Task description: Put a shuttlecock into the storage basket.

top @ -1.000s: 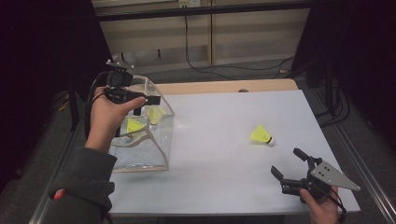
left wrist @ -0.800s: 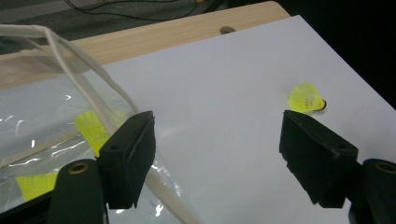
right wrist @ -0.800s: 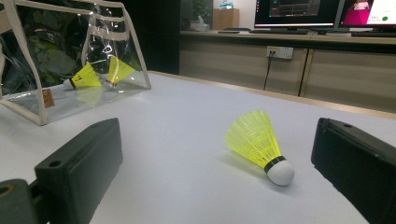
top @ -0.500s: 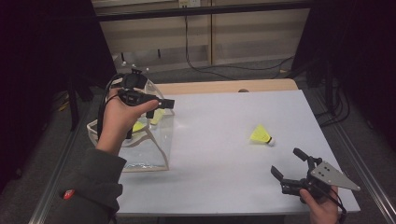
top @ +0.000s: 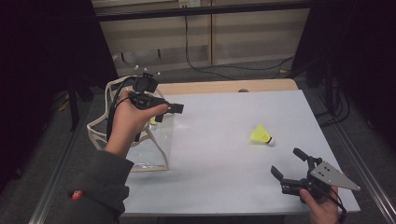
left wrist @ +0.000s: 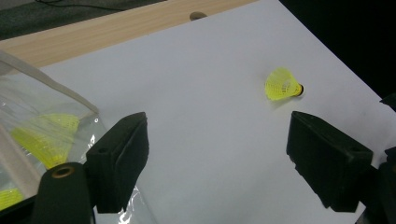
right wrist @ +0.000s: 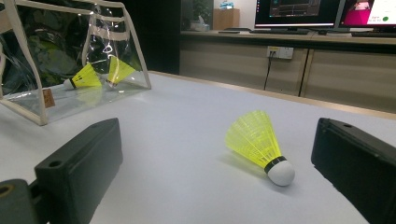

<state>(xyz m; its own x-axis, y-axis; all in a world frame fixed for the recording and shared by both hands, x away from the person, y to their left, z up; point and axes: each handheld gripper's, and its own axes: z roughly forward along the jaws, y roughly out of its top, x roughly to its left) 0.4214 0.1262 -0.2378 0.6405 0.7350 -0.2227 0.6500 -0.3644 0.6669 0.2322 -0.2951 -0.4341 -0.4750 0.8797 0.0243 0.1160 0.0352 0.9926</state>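
The left gripper (top: 176,108) has left the clear bag (top: 140,144), its empty jaws just spreading wider. One shuttlecock (top: 260,136) lies on the bench (top: 219,163), ahead of the spread, empty right gripper (top: 287,163).

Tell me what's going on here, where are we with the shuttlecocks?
A person is loading yellow shuttlecocks into a clear bag at the table's left. Two shuttlecocks in the bag are already done. The left gripper hangs just beside the bag, holding nothing, its jaws having just been opening. One loose shuttlecock lies on its side on the white tabletop. The right gripper waits near the front edge, jaws open, pointing at it.
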